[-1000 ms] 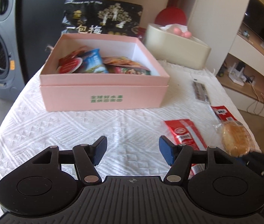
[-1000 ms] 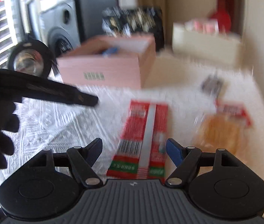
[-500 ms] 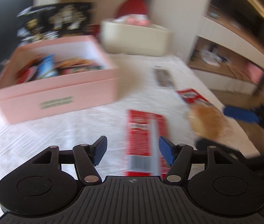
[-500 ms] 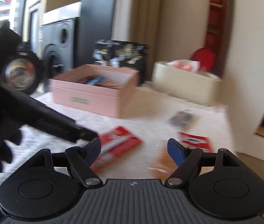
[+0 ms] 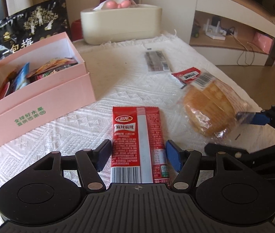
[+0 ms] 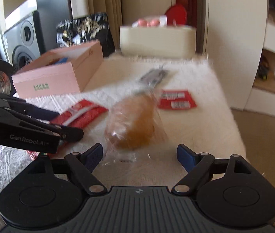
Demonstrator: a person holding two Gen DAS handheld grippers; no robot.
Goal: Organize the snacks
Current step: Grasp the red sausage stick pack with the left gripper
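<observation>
- Mid-approach on two loose snacks at once, judging by the framing: left gripper (image 5: pixel 138 155) open astride the near end of the red spicy-strip packet (image 5: pixel 138 139), pads either side, not pressing.
- Right gripper (image 6: pixel 139 156) opening wide, nothing clamped; wrapped bun (image 6: pixel 135 124) just beyond the fingertips, only the clear wrapper's edge reaching between them.
- Both snacks flat on the white tablecloth (image 5: pixel 46 136), bun right of the red packet.
- Destination presumably the pink box (image 5: pixel 40 104), far left, already part-filled.
- Next, probably: lower and close the left on the packet's near end; advance the right until the bun sits between the pads, then squeeze gently on a soft, crinkly wrap.
- Left wrist view only: box contents, sharp packet print, dark flat packet (image 5: pixel 157 61) and small red sachet (image 5: pixel 188 75) beyond the bun, one blue right fingertip beside the bun.
- Right wrist view only, blurred: left tool's black body low over the red packet, washing machine (image 6: pixel 23 44) far left.
</observation>
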